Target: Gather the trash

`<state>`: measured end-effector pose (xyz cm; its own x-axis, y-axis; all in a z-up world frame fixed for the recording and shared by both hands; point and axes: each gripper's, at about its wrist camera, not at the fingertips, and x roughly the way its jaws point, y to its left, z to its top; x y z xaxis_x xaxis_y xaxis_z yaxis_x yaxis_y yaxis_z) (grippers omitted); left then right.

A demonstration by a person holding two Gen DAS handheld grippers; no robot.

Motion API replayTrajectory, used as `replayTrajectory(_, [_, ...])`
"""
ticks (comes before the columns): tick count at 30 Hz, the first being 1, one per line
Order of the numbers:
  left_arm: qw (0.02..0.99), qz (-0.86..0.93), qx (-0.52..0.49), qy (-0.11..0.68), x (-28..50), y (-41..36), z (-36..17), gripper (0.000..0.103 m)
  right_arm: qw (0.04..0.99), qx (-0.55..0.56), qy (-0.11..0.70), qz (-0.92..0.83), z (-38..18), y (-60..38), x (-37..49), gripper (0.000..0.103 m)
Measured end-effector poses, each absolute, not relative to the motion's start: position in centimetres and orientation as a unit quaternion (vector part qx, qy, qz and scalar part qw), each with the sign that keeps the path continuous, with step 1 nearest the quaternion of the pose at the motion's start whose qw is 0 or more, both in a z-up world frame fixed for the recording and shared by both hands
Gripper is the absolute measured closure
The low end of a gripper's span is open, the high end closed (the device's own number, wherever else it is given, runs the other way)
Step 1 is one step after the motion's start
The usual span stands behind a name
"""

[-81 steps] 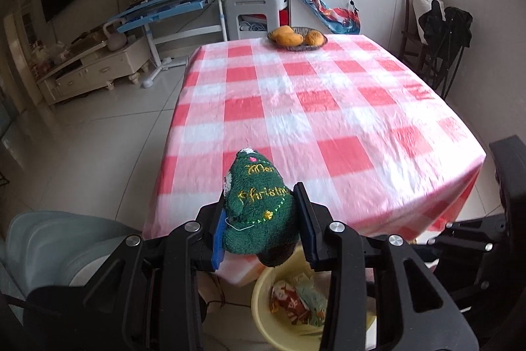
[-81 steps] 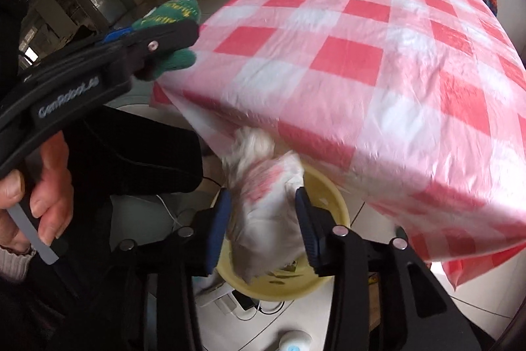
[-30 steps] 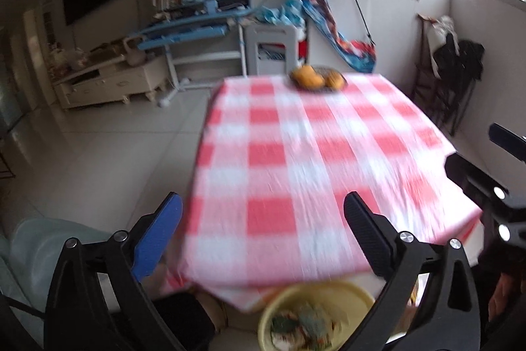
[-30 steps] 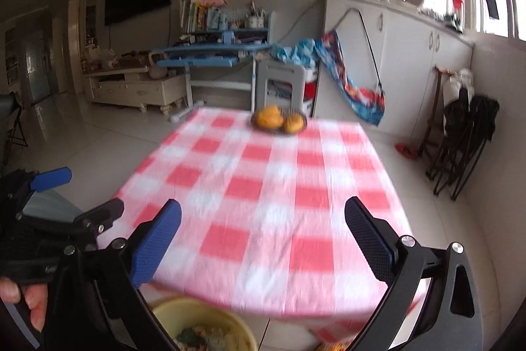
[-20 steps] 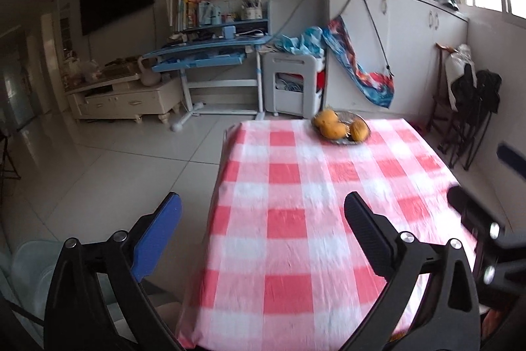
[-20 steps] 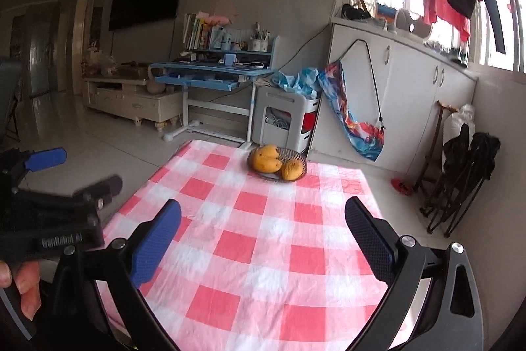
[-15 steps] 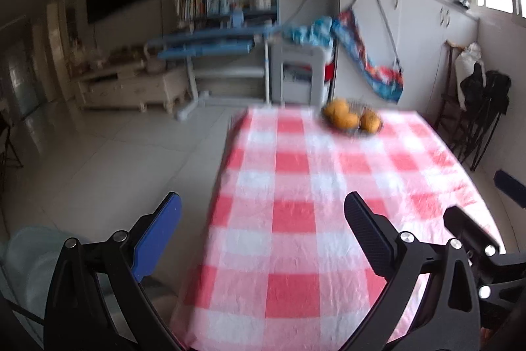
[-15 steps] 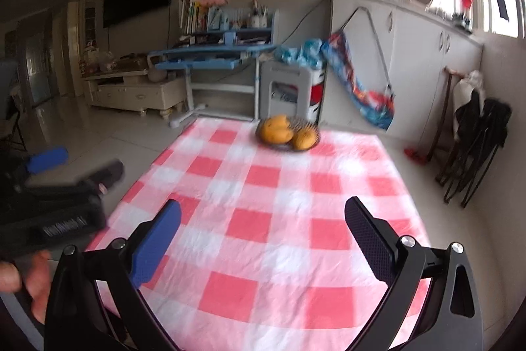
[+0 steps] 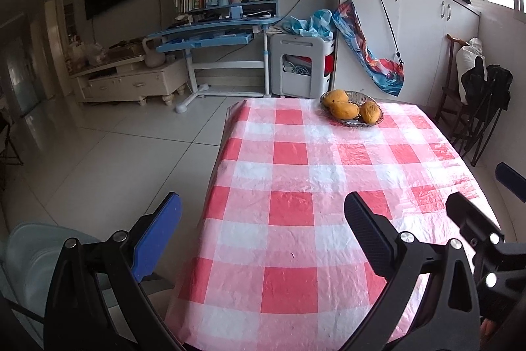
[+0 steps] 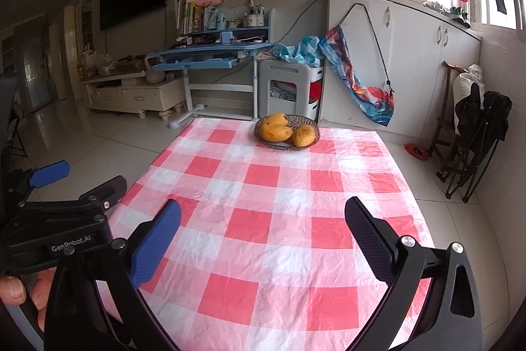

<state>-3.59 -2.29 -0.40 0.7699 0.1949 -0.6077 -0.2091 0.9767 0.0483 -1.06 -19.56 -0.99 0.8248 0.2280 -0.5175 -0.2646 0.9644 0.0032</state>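
My left gripper (image 9: pixel 261 209) is open and empty, held above the near left part of the red-and-white checked table (image 9: pixel 305 183). My right gripper (image 10: pixel 263 219) is open and empty above the near end of the same table (image 10: pixel 279 213). The left gripper also shows in the right wrist view (image 10: pixel 75 183) at the left, and the right gripper shows in the left wrist view (image 9: pixel 483 196) at the right edge. No trash and no bin are in view now.
A basket of mangoes (image 9: pixel 353 109) stands at the table's far end, also in the right wrist view (image 10: pixel 286 129). A pale chair (image 9: pixel 29 255) is at the near left. Folded chairs (image 10: pixel 473 134) stand at the right wall. A blue desk (image 9: pixel 210 35) is behind.
Both grippers let go of their trash, the green Christmas item and the white wad, over the yellow bin, opened, and rose above the table. The bin has dropped out of view.
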Motion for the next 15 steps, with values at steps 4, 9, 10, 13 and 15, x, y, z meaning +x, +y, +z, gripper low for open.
replayTrajectory(4, [0.94,0.107,-0.013,0.324,-3.54,-2.32,-0.49,0.007,0.956,-0.032,0.265,0.124,-0.97,-19.94,-0.94,0.008])
replayTrajectory(9, [0.941,0.107,-0.015,0.322,-3.55,-2.29,-0.47,0.007,0.957,-0.034,0.261,0.121,-0.94,-20.15,-0.92,0.008])
replayTrajectory(10, [0.941,0.107,-0.016,0.322,-3.53,-2.28,-0.45,0.007,0.957,-0.034,0.261,0.121,-0.96,-20.19,-0.91,0.008])
replayTrajectory(13, [0.941,0.107,-0.018,0.321,-3.52,-2.28,-0.4,0.007,0.957,-0.035,0.259,0.121,-0.94,-20.23,-0.94,0.008])
replayTrajectory(15, [0.941,0.107,-0.018,0.32,-3.52,-2.32,-0.39,0.007,0.958,-0.037,0.258,0.121,-0.92,-20.25,-0.97,0.008])
